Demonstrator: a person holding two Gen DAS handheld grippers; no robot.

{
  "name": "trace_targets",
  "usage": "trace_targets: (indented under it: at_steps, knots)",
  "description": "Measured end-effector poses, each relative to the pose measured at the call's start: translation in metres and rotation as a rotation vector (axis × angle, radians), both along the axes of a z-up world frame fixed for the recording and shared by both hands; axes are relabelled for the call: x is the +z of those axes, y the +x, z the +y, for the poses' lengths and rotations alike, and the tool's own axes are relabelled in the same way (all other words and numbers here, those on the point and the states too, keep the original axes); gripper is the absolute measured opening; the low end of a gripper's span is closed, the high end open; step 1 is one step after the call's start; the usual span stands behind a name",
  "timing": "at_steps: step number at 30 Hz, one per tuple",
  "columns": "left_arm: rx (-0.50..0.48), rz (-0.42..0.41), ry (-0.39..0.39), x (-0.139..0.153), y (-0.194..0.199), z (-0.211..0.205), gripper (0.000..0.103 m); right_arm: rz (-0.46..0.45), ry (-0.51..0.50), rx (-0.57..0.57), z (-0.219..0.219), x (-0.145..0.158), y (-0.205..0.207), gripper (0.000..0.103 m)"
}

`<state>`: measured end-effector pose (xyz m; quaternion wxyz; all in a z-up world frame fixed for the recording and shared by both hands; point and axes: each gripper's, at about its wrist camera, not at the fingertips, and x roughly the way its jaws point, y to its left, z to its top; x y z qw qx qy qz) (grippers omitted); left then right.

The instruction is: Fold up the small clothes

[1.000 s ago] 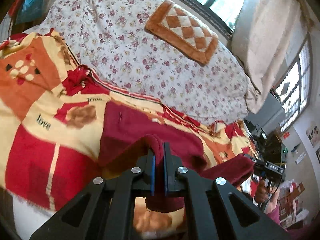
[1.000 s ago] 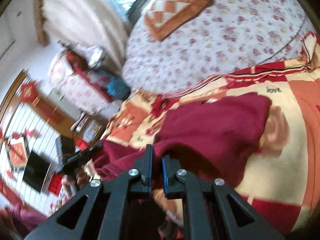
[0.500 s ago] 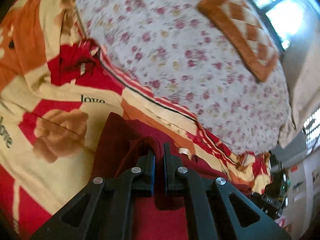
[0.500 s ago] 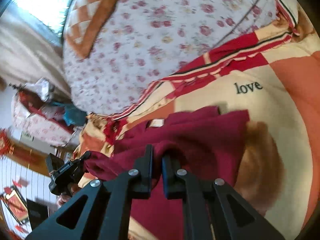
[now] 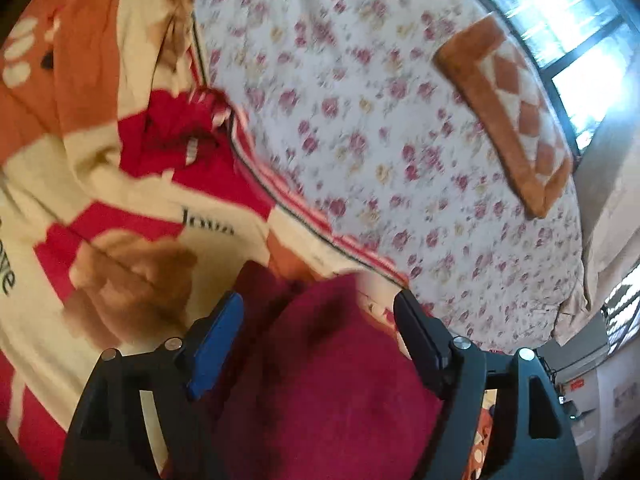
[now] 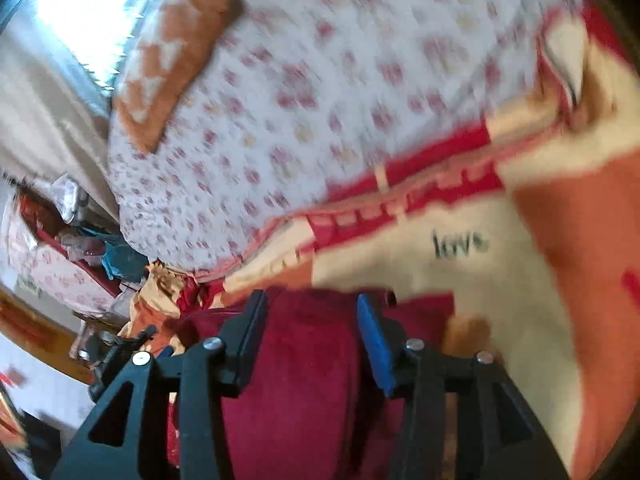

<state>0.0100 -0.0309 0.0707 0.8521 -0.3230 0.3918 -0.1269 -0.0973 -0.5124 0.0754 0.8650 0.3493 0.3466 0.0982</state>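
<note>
Garment (image 5: 320, 380) first: I am seeing a dark red piece of clothing lying on the patterned blanket (image 5: 120, 216) on the bed, its far edge just past my fingertips in both views. Its near part is being cut off by the bottom of each picture and partly hidden behind the black gripper frames, so I cannot make out its full shape or what kind of clothing it is. The cloth is looking soft and plain, with a rounded fold bulging up in the right view.

My left tongs (image 5: 318, 308) are opening, standing wide apart over the cloth, the pads not pressing on it. My right tongs (image 6: 308, 312) are opening too, the red fold sitting between them without being pinched.

Beyond the blanket, the flowered bedsheet (image 5: 380, 120) is carrying an orange checked pillow (image 5: 516, 120) near the window (image 5: 560, 20). Both views are blurring, the right one more.
</note>
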Motion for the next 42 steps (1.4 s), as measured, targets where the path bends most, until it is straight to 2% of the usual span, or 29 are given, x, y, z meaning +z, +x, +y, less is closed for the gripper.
trace_targets:
  at_steps: [4,7,9,12,15,20,22,24,26,28,31,33,36,38,40,42]
  knots:
    - [-0.033,0.028,0.05,-0.005,0.003,-0.01,0.057,0.007,-0.158,0.11,0.037,0.004,0.013,0.05]
    - [-0.046,0.11,0.14,-0.021,0.012,-0.021,0.057,0.068,-0.214,0.153,0.057,-0.018,0.033,0.047]
    - [-0.047,0.178,0.199,-0.035,0.019,-0.026,0.057,0.11,-0.27,0.111,0.06,-0.037,0.044,0.047]
    - [-0.021,0.229,0.242,-0.051,0.023,-0.026,0.057,0.155,-0.232,0.055,0.046,-0.068,0.052,0.045]
    - [0.005,0.273,0.227,-0.063,0.027,-0.022,0.057,0.141,-0.243,0.058,0.044,-0.07,0.054,0.045]
    - [-0.002,0.226,0.247,-0.055,0.019,-0.022,0.057,0.155,-0.261,0.043,0.048,-0.058,0.043,0.046]
    - [-0.015,0.17,0.257,-0.043,0.013,-0.023,0.057,0.146,-0.229,0.042,0.049,-0.041,0.027,0.047]
    - [-0.03,0.109,0.276,-0.03,0.004,-0.024,0.057,0.14,-0.221,0.064,0.055,-0.023,0.006,0.054]
    - [-0.057,0.056,0.303,-0.018,-0.009,-0.027,0.057,0.169,-0.293,0.103,0.068,-0.01,-0.011,0.054]
    - [-0.09,0.035,0.306,-0.01,-0.023,-0.03,0.057,0.158,-0.373,0.155,0.084,0.001,-0.031,0.054]
    - [-0.151,0.042,0.257,-0.005,-0.043,-0.032,0.057,0.154,-0.376,0.211,0.1,0.0,-0.056,0.054]
    - [-0.175,0.049,0.252,-0.005,-0.056,-0.034,0.057,0.182,-0.396,0.246,0.109,-0.012,-0.068,0.054]
    - [-0.216,0.058,0.386,-0.007,-0.071,-0.045,0.057,0.263,-0.454,0.264,0.114,-0.042,-0.068,0.052]
    - [-0.231,0.05,0.47,-0.009,-0.079,-0.05,0.057,0.277,-0.456,0.274,0.116,-0.051,-0.067,0.052]
    - [-0.235,0.054,0.483,-0.011,-0.085,-0.047,0.057,0.277,-0.483,0.271,0.121,-0.043,-0.068,0.052]
    - [-0.214,0.072,0.458,-0.018,-0.09,-0.038,0.057,0.246,-0.478,0.272,0.128,-0.025,-0.068,0.052]
